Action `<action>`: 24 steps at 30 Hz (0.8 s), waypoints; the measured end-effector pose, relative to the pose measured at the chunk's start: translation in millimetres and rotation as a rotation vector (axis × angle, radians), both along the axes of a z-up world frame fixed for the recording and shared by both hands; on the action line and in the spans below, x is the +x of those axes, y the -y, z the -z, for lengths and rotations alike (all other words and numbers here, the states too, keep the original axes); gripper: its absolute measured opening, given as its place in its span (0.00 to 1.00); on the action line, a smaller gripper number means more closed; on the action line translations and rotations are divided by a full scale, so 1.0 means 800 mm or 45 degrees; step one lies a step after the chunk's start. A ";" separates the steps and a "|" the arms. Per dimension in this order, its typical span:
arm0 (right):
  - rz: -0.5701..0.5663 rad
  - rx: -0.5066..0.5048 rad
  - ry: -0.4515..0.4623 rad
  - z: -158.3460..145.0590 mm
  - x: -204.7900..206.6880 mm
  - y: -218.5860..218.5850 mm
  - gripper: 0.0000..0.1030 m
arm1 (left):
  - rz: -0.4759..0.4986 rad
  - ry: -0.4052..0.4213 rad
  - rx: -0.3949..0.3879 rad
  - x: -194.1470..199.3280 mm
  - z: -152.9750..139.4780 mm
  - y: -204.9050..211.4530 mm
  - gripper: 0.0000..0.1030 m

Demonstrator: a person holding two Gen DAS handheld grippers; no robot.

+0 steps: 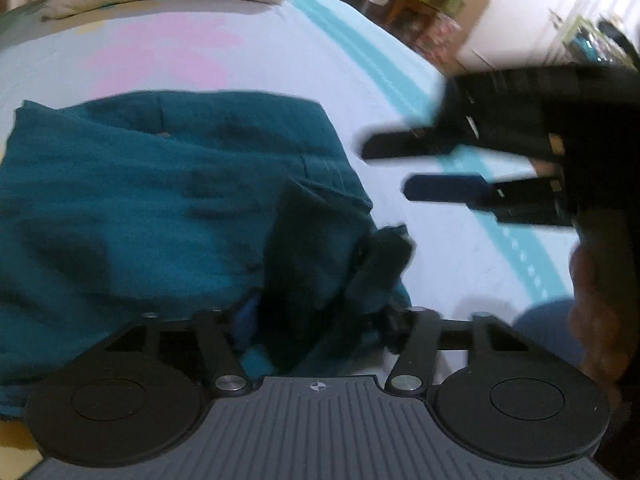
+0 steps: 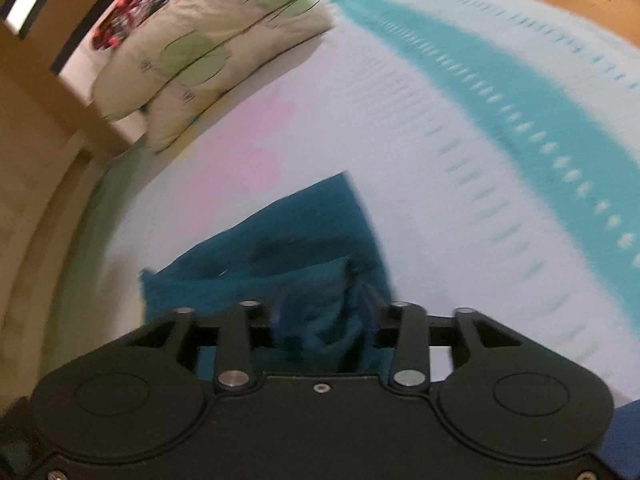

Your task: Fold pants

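The teal pants (image 1: pixel 160 200) lie folded on the bed sheet (image 1: pixel 280 52) and fill the left and middle of the left wrist view. My left gripper (image 1: pixel 316 280) is shut on a bunched fold of the pants at their right edge. My right gripper (image 1: pixel 400 168) shows at the right of the left wrist view, its two fingers apart and empty, just right of the pants. In the right wrist view the pants (image 2: pixel 280 248) lie close in front of the right gripper (image 2: pixel 320 320); its fingertips are hidden among the cloth.
The sheet is white with a teal stripe (image 2: pixel 520 112) and pink patches (image 2: pixel 248 152). Pillows (image 2: pixel 208 40) lie at the head of the bed. A wooden bed frame (image 2: pixel 40 160) runs along the left. Room furniture (image 1: pixel 500 20) stands beyond the bed.
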State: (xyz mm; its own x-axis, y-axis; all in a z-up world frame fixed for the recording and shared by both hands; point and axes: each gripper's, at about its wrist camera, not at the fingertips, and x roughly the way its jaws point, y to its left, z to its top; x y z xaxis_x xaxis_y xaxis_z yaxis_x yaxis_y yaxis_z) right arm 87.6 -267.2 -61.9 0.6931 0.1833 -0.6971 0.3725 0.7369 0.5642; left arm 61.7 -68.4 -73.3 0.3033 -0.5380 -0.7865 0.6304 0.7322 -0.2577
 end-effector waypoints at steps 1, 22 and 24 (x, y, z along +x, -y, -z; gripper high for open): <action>-0.024 0.016 -0.028 0.004 0.004 -0.001 0.62 | 0.014 0.024 0.019 -0.006 0.002 0.002 0.62; -0.105 0.103 -0.240 0.052 0.020 -0.017 0.62 | -0.203 0.033 0.141 0.034 -0.048 -0.077 0.63; -0.127 0.067 -0.247 0.050 0.021 -0.021 0.61 | -0.272 0.020 0.168 0.049 -0.042 -0.087 0.63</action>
State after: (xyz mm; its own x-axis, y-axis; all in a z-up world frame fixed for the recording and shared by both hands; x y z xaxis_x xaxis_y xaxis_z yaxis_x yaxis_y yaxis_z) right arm 104.1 -250.2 -102.3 0.5236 0.2840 -0.8032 0.4043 0.7471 0.5277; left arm 100.8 1.0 -39.5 0.4119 -0.3534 -0.8399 0.4611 0.8758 -0.1424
